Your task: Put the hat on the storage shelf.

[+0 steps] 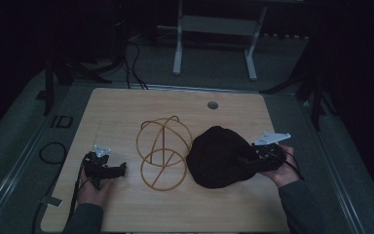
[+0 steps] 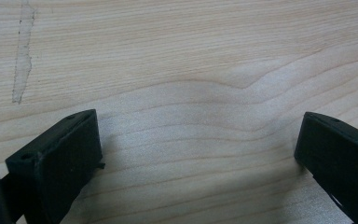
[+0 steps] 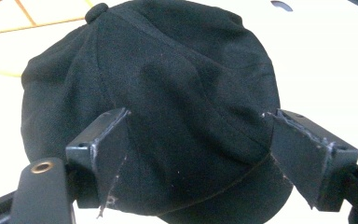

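A black cap lies crown up on the wooden table, right of centre. Touching its left side stands a gold wire frame of crossed hoops. My right gripper is at the cap's right edge, pointing left. In the right gripper view its jaws stand wide apart, either side of the cap, over its back and brim, pads not pressing. The wire frame shows beyond the cap. My left gripper rests at the table's left, open over bare wood, nothing between its fingers.
A round cable hole sits near the table's far edge. Beyond the table a white desk frame stands on the grey floor. Black cables lie on the floor at the left. The room around is dark.
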### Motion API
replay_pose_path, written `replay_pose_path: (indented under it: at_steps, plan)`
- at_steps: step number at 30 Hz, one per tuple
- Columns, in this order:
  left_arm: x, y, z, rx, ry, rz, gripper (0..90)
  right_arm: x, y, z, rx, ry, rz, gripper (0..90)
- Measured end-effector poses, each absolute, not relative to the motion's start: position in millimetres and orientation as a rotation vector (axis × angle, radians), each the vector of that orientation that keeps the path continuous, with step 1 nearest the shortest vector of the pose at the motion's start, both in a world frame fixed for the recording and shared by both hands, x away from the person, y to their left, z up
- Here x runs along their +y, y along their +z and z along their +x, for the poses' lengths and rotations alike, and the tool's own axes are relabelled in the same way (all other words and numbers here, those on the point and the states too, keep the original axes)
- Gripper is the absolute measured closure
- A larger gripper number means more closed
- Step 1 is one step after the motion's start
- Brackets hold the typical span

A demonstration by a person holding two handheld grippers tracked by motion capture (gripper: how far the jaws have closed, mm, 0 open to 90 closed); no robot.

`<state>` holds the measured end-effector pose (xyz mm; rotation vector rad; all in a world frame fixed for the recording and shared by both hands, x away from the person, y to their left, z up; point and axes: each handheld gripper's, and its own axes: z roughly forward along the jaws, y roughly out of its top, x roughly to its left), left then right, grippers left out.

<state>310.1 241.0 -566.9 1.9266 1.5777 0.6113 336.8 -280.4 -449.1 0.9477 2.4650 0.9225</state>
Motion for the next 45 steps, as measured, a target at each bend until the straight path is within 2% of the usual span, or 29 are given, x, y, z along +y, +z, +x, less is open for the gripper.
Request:
replay_pose_path:
  at_steps: [4,26,45]
  plan:
    - [241,-567,310,1.578,0.611,1.926,0.1,-277,-450,341,2.509,0.908,0.932,16.2]
    - [241,-567,310,1.577,0.612,1.925,0.1,-257,-446,372,2.622,0.713,0.870,13.1]
    - [241,-567,310,1.578,0.611,1.927,0.1,-237,-461,393,2.715,0.618,0.805,12.6]
